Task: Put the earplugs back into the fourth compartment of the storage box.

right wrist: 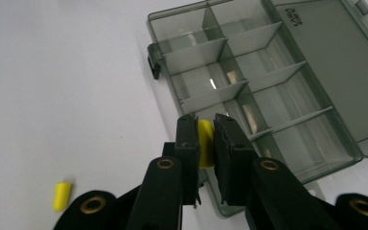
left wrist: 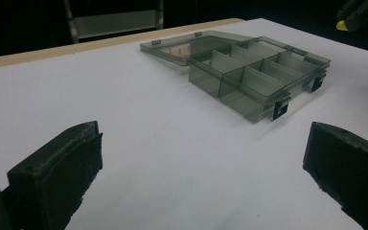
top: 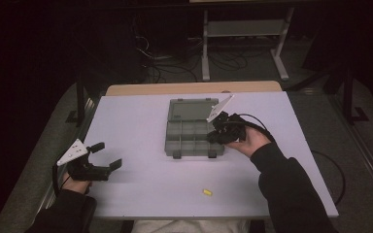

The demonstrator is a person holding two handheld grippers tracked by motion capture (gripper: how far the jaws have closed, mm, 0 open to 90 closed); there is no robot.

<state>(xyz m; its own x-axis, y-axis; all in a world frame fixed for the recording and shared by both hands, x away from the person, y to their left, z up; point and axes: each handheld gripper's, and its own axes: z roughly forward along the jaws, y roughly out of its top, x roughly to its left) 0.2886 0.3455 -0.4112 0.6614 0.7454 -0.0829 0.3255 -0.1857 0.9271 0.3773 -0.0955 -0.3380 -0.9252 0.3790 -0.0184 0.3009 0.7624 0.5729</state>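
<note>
Tightly, the right gripper (right wrist: 206, 143) jaws are clamping a small yellow plug (right wrist: 205, 143), holding it over the near edge of the open grey compartment box (right wrist: 249, 81). Farther out, a second yellow plug (top: 207, 192) is lying alone on the white desk (top: 141, 194), well apart from the box. Meanwhile the left gripper (top: 108, 155) is resting near the desk's left edge, its jaws standing wide and gripping nothing.

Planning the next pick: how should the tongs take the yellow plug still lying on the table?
Grip the loose yellow plug across its short round body, coming straight down from above. It lies flat on its side on the bare table, away from the compartment box, so nothing seems to block either side. The left tongs stand open and may be nearer.
</note>
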